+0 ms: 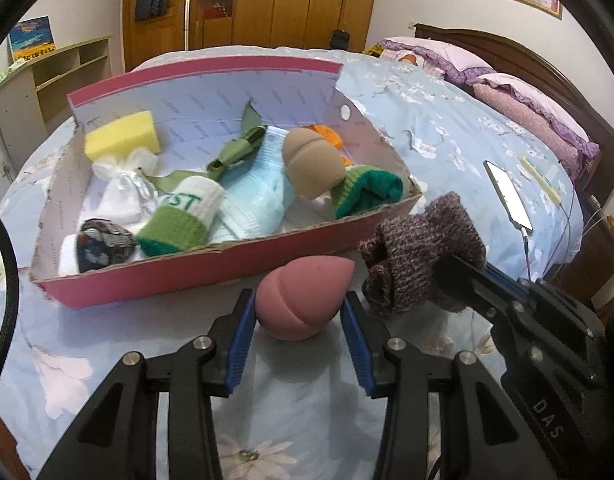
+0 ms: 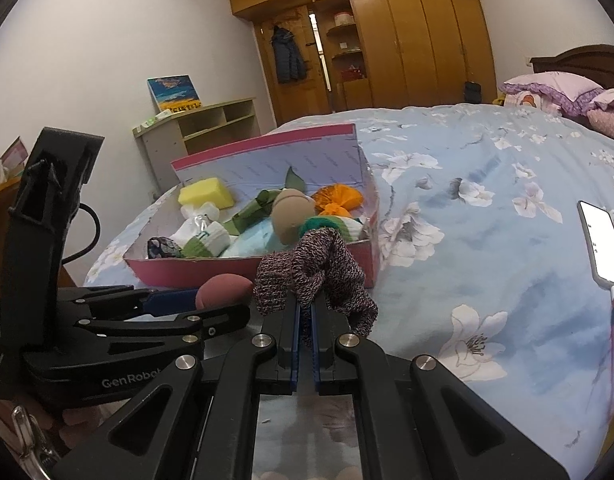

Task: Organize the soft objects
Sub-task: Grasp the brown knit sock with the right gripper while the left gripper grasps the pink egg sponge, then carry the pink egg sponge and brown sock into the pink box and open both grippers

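Two jaws gripping: left gripper [image 1: 299,312] pinching pink sponge [image 1: 301,300], right gripper [image 2: 305,312] pinching knit sock [image 2: 315,276], box [image 1: 211,272] ahead.

Two black plastic two-finger grippers: left gripper [image 1: 299,312], right gripper [image 2: 305,316]; ribbed blue pads, silver pivot screws (white "GenRobot" lettering), black cable [image 1: 7,280].

The left gripper [image 1: 299,312] angled down toward the pink box [image 1: 195,276], its blue pads pressed on a pink sponge [image 1: 295,300]. Right of it, nearer the box's corner, the right gripper [image 2: 306,312] stood clamped on a knitted sock [image 2: 311,276].
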{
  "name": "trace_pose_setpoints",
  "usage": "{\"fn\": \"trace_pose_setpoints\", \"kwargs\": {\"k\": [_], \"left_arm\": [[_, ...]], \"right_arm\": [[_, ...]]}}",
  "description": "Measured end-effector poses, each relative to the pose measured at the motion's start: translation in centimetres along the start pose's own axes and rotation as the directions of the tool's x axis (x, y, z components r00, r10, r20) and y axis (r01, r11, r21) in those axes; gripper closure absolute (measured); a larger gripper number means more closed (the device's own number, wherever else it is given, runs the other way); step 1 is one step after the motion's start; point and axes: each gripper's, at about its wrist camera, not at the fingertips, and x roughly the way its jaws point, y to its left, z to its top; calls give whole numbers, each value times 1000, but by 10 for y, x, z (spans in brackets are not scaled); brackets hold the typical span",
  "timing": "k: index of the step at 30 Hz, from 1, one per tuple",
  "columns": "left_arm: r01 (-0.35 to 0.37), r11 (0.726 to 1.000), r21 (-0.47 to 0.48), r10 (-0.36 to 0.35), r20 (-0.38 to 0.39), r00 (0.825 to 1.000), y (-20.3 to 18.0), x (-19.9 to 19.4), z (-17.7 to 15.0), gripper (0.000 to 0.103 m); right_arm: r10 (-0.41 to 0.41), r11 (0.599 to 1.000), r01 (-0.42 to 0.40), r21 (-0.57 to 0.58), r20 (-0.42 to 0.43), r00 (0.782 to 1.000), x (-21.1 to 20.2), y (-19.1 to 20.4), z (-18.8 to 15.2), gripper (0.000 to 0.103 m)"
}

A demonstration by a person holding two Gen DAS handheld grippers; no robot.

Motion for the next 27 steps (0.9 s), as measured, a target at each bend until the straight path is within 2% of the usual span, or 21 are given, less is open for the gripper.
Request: {"fn": "trace_pose_setpoints", "kwargs": {"k": [14, 27], "left_arm": [[-59, 998, -37, 61, 53, 997, 26, -29, 1, 58], [-70, 994, -79, 78, 100, 992, 48, -45, 15, 58]], "right_arm": [[8, 1000, -8, -18, 15, 1000, -8, 23, 6, 98], [-6, 998, 8, -57, 32, 999, -12, 35, 22, 98]]}}
